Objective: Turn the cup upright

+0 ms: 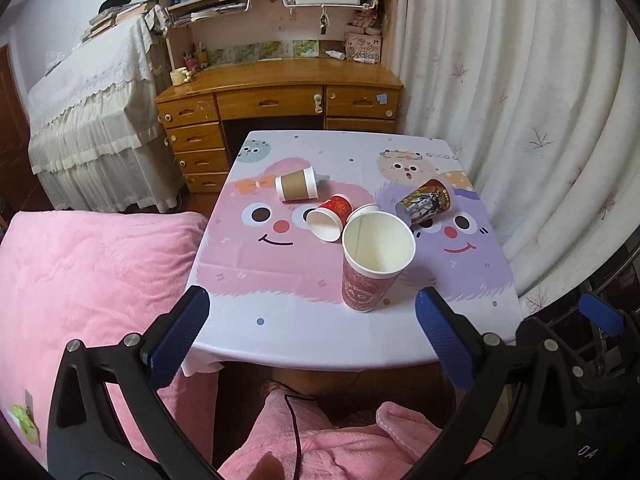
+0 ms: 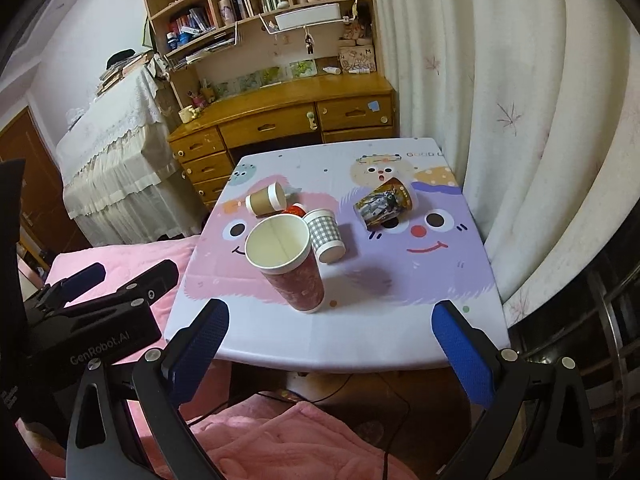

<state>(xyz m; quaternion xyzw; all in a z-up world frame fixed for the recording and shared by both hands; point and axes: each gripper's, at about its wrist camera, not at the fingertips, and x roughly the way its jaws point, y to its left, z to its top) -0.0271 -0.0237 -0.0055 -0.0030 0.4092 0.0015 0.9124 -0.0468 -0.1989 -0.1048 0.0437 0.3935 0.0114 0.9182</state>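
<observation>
A tall red paper cup (image 1: 374, 260) (image 2: 290, 256) stands upright near the table's front edge, mouth up. Behind it lie several cups on their sides: a brown one (image 1: 297, 185) (image 2: 267, 199), a small red one (image 1: 330, 217), mostly hidden in the right wrist view, a grey checked one (image 2: 326, 234), barely visible in the left wrist view (image 1: 363, 211), and a printed one (image 1: 426, 201) (image 2: 386, 202). My left gripper (image 1: 312, 320) is open and empty, in front of the table edge. My right gripper (image 2: 330, 330) is open and empty, also short of the table.
The small table (image 1: 300, 320) has a cartoon cloth. A pink bed (image 1: 92, 272) lies to the left, a white curtain (image 1: 540, 120) to the right, a wooden desk (image 1: 280, 92) behind. The left gripper's body (image 2: 80, 320) shows at the left of the right wrist view.
</observation>
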